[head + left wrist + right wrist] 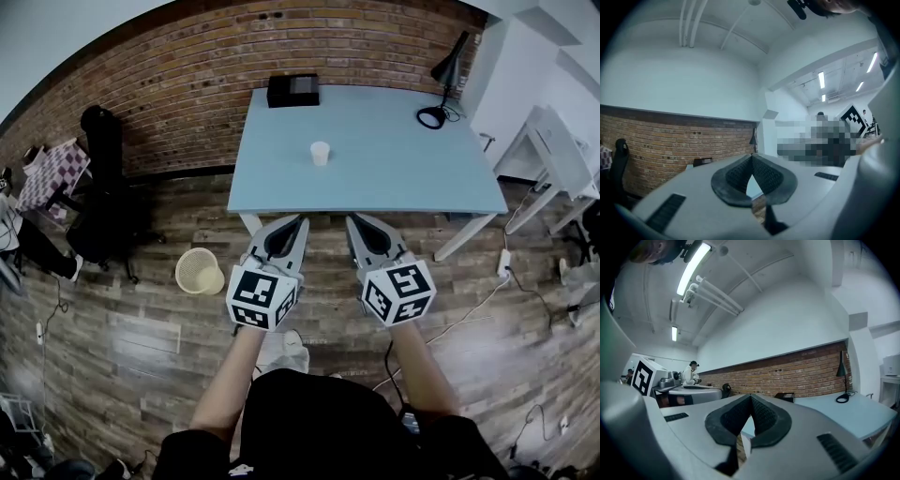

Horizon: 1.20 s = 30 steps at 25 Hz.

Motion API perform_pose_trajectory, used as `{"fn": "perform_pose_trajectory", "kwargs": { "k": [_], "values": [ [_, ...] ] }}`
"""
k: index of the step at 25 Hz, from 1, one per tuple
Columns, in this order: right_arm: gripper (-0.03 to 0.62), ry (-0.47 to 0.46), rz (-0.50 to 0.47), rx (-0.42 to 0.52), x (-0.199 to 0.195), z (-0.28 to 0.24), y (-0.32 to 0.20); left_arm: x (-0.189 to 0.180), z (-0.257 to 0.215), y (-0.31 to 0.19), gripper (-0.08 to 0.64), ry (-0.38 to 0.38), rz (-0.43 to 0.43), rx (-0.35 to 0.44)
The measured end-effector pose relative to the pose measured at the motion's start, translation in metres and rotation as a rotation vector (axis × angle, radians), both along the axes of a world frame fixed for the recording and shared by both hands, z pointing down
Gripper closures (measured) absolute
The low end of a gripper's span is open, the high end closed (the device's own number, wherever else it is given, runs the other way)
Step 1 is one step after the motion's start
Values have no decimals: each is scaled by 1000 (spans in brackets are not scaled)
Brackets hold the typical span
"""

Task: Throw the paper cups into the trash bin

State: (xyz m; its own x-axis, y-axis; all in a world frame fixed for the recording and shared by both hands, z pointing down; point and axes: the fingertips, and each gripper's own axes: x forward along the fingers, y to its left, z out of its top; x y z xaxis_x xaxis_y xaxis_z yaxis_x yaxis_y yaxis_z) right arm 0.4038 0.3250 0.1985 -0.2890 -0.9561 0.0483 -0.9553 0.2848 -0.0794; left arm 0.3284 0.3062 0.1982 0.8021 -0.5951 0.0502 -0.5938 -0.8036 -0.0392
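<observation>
- Now the left gripper [751, 157] has its jaws pressed tip to tip, with nothing between them.
- Likewise the right gripper [751, 397] is closed and empty. It is held level beside the left one, close to the near edge of the table [394, 183].
- Ahead, a white paper cup [321, 153] stands upright near the middle of that pale blue table, well apart from both grippers.
- A pale mesh trash bin [200, 271] sits on the wood floor [122, 337], left of the left gripper.
- A black desk lamp [441, 89] stands at the table's far right corner.

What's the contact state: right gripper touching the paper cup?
Apart. The head view shows the right gripper short of the table's near edge, with bare tabletop between its shut fingers and the paper cup.
</observation>
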Motion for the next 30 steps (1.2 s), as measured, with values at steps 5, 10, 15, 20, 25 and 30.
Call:
{"fn": "perform_pose_trajectory", "kwargs": {
  "k": [5,10,15,20,25,30],
  "values": [
    [591,3,-2,-15,-6,4,-31,0,9,-29,558,2,8,-23],
    [591,15,10,-20,-5,1,-60,4,11,-57,558,-9,44,-19],
    [591,15,30,-22,-4,1,-89,7,10,-87,558,-12,70,-12],
    [591,20,50,-25,-6,-1,-118,3,9,-116,558,-7,83,-17],
    [591,32,64,-28,-15,-1,-147,-7,11,-145,558,-4,102,-14],
    [591,40,82,-37,-23,3,-166,-18,15,-165,558,7,113,-24]
  ]
}}
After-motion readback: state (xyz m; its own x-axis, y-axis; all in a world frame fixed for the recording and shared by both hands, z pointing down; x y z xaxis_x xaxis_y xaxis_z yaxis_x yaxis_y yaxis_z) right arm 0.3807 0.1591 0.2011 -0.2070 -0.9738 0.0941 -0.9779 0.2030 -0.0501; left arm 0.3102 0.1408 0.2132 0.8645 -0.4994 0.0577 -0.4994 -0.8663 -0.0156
